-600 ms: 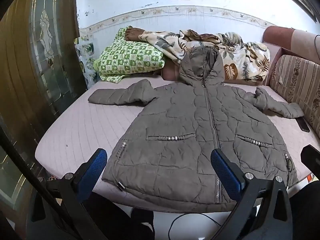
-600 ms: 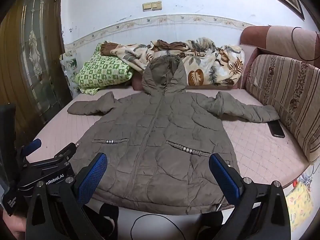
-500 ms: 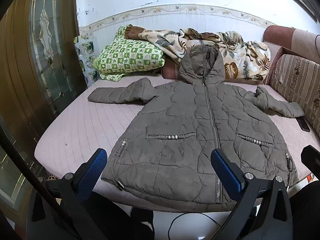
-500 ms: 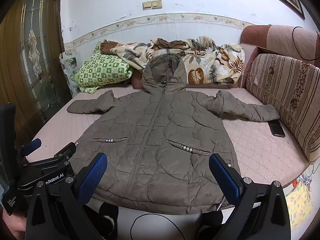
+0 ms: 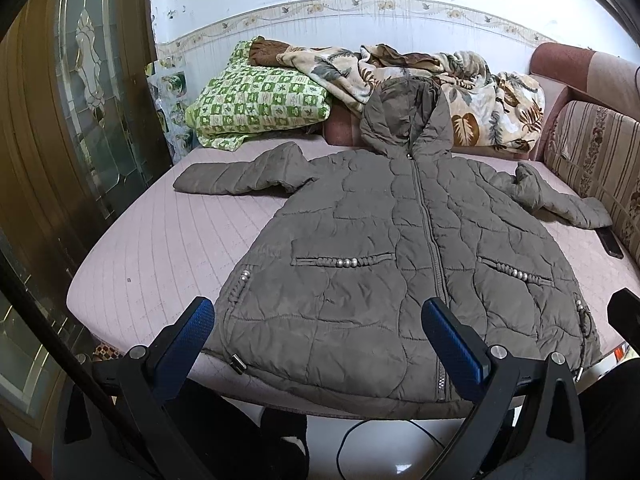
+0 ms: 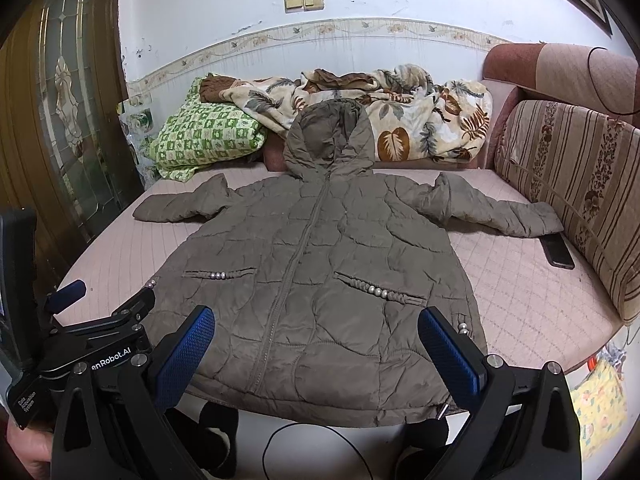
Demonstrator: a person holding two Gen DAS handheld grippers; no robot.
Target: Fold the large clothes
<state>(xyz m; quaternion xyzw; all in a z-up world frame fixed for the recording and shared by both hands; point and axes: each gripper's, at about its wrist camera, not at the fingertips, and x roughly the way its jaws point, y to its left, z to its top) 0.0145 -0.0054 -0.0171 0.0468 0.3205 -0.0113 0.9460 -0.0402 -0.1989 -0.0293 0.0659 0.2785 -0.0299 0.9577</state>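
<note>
Quilted hooded coat [image 5: 384, 264] lay face up and zipped on the pink mattress [image 5: 160, 256], hood toward the pillows, both sleeves spread sideways, hem at the near edge and just overhanging it. No fold had been made; by my reading you were at the start, in the approach.

You held the left tongs [image 5: 316, 344] above the near hem, jaws spread wide with nothing between them. The right tongs [image 6: 316, 344] hung likewise over the hem, spread and empty. Neither touched the fabric.

A dark phone [image 6: 558, 250] lay on the mattress just beside the right sleeve cuff [image 6: 536, 220], against the striped sofa back.

Next move, as judged: you needed to bring each sleeve across the chest before folding the body. That called for reaching far over the coat to the cuffs, and pinching only the sleeve. The padding looked thick and springy, so folds may not stay flat. Mind the phone when lifting the right cuff.
</note>
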